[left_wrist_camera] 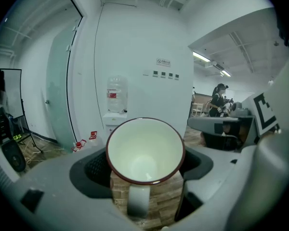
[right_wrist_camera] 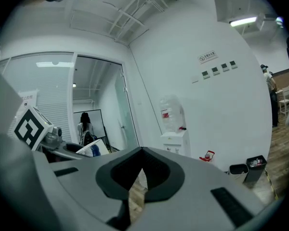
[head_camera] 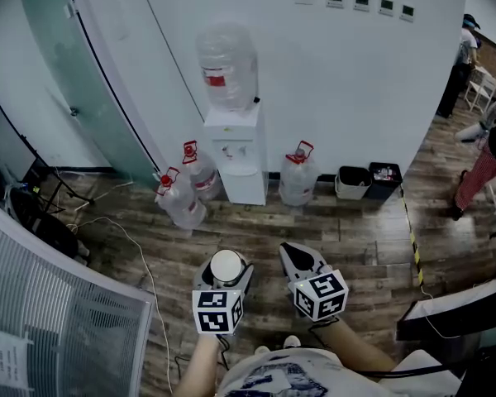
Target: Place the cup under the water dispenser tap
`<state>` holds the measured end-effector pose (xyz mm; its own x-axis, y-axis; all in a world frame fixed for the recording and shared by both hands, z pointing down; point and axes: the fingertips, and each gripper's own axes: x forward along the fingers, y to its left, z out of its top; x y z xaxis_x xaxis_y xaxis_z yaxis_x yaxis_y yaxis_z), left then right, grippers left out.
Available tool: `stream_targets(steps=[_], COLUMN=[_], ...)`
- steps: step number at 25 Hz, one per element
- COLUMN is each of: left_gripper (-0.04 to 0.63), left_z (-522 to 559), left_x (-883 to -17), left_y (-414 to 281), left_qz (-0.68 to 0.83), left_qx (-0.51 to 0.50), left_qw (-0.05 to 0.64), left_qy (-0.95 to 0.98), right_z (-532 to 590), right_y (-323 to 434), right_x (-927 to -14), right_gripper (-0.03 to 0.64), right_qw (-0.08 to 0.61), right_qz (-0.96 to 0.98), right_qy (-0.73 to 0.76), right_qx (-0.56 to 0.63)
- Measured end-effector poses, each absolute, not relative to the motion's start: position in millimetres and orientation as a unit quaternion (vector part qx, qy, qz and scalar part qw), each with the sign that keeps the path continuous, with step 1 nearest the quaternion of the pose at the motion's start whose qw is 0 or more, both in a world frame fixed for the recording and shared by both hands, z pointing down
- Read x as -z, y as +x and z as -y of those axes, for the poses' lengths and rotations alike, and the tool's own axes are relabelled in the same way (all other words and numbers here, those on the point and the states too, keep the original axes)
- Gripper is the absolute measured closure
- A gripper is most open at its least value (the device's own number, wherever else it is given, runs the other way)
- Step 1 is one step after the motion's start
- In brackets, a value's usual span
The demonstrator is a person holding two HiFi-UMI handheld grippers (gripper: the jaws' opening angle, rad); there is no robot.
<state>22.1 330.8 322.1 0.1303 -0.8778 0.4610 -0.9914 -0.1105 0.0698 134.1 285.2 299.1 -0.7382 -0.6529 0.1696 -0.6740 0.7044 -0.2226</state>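
Note:
A white cup (head_camera: pixel 226 265) with a dark red rim sits mouth-up between the jaws of my left gripper (head_camera: pixel 227 275), which is shut on it above the wooden floor. In the left gripper view the cup (left_wrist_camera: pixel 144 148) fills the gap between the jaws, handle toward the camera. The white water dispenser (head_camera: pixel 236 155) with a clear bottle (head_camera: pixel 227 64) on top stands against the far wall, well ahead of both grippers, and shows small as the dispenser (left_wrist_camera: pixel 115 117) beyond the cup. My right gripper (head_camera: pixel 300 259) is beside the left one, shut and empty, its jaw tips meeting.
Three spare water jugs (head_camera: pixel 182 201) (head_camera: pixel 200 170) (head_camera: pixel 298 176) stand on the floor around the dispenser. Two bins (head_camera: pixel 353 182) (head_camera: pixel 383 180) sit to its right. Cables (head_camera: pixel 124 230) trail at left, people (head_camera: pixel 463 52) stand far right, and a desk edge (head_camera: pixel 446 313) is at lower right.

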Motion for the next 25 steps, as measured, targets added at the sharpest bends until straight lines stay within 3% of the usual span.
stream_targets(steps=[14,25], left_gripper=[0.161,0.161], left_z=[-305.5,-229.7], left_x=[-336.8,-348.9], left_y=[46.3,21.0], left_qz=[0.648,0.634], left_qx=[-0.149,-0.154], left_qw=[0.195,0.202], left_qy=[0.721,0.731], right_z=[-260.1,-196.0], right_y=[157.1,132.2], right_x=[-318.7,-335.1], right_gripper=[0.595,0.597], right_qw=[0.046,0.062], right_qz=[0.926,0.92], right_qy=[0.342,0.35], right_qx=[-0.154,-0.165])
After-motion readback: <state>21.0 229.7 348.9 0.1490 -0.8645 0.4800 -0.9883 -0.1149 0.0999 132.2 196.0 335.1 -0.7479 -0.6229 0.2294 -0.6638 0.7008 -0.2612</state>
